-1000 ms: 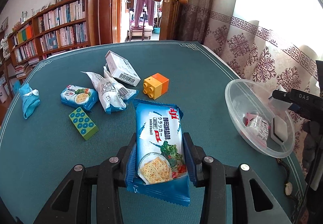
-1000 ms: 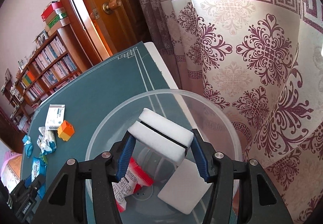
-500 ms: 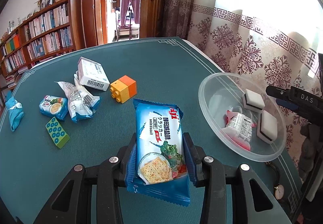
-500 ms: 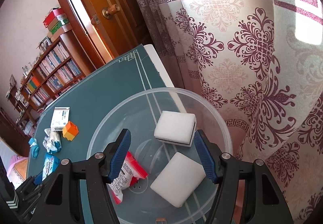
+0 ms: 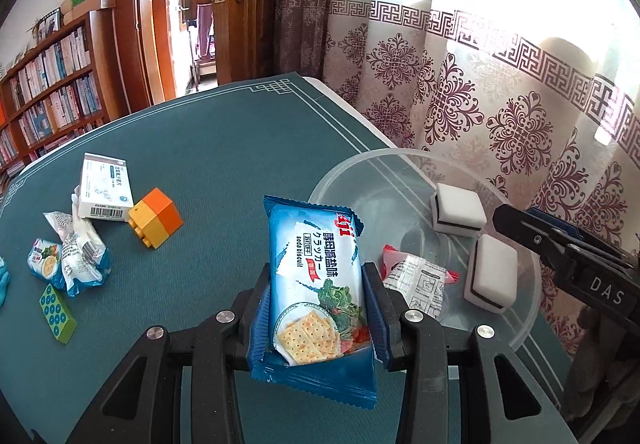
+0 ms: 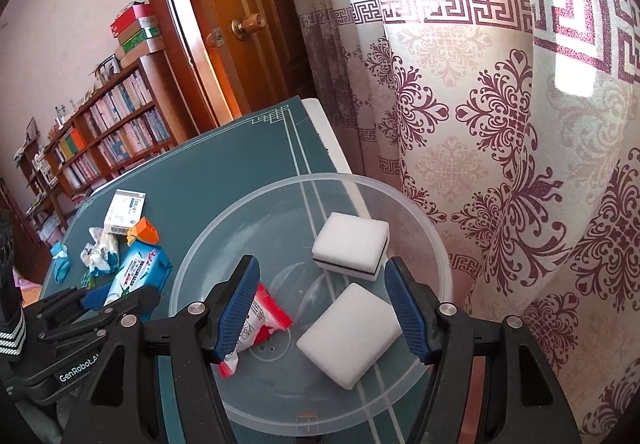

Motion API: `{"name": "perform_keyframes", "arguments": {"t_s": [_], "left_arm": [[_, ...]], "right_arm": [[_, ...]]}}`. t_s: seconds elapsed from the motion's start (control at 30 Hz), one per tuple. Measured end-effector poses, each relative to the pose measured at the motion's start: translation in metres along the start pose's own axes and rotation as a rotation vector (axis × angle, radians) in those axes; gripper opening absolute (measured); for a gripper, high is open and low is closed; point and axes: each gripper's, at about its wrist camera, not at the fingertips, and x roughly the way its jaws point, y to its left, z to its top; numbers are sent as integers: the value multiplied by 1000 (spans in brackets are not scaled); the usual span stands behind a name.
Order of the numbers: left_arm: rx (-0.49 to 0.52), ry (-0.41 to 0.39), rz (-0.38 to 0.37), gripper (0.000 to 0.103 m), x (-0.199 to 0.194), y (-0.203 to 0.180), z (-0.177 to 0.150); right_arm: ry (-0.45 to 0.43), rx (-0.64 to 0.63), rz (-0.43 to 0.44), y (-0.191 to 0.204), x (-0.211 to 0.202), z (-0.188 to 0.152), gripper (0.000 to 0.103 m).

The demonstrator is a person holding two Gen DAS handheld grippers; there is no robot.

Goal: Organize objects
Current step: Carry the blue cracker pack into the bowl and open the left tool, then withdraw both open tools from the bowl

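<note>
Two white sponge blocks with a dark middle layer (image 6: 351,247) (image 6: 350,329) and one red-and-white snack packet (image 6: 260,320) lie inside the single clear plastic bowl (image 6: 420,228), a round, smooth, see-through dish at the curtain-side edge of the teal table (image 5: 224,148).

The left gripper (image 5: 320,308) is clamped on a blue soda biscuit pack (image 5: 316,276): glossy crinkled film, oblong, printed with crackers and vegetables, held just beside the bowl's near-left rim. The right gripper (image 6: 320,308) hovers over the bowl with its jaws parted and nothing pressed between them.

Left of the bowl on the table lie one orange-and-yellow toy brick (image 5: 158,220), one flat green studded brick (image 5: 57,313), one white cardboard box with a barcode (image 5: 104,190), one crumpled white wrapper (image 5: 80,248), one small blue biscuit pack (image 5: 44,262) and one blue cloth (image 6: 61,264).
</note>
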Motion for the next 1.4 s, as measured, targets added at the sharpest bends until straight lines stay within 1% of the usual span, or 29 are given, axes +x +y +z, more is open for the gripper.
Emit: {"name": "perform_keyframes", "arguments": {"t_s": [0.07,0.13,0.17,0.2,0.23,0.27,0.43,0.6,0.7,0.83,0.93,1.03,1.23,1.4], "left_arm": [[24,-1,-13,44,6,-8,5],[50,-12,-34,49,11,-15,10],[59,-21,-35,62,13,-18,12],[61,-38,-27,79,13,-20,14],[56,-62,-13,82,12,-20,14],[54,-78,-2,82,11,-19,13],[73,-69,27,82,12,-16,5],[47,-49,27,82,13,-10,-3],[22,-36,32,87,13,-4,-5],[-4,-35,44,91,8,3,-8],[-17,-30,54,92,6,7,-9],[-28,-23,69,97,4,10,-11],[-27,-25,105,98,-2,12,-15],[-29,-27,120,99,-7,15,-18]], "right_arm": [[-2,8,3,-3,-1,0,67],[-3,15,4,-5,-1,-1,67],[-3,18,4,-6,-1,-1,67],[-3,20,4,-7,0,-1,67],[-3,23,3,-8,0,-1,67],[-1,26,3,-9,1,-1,67],[7,41,8,-11,4,-2,67],[18,36,11,-9,7,-4,67],[19,34,10,-8,8,-4,67],[20,34,11,-8,8,-4,67],[28,27,15,-5,9,-6,67],[31,15,23,-1,7,-7,67],[20,-2,41,6,0,-7,67],[18,-15,53,13,-4,-8,67]]}}
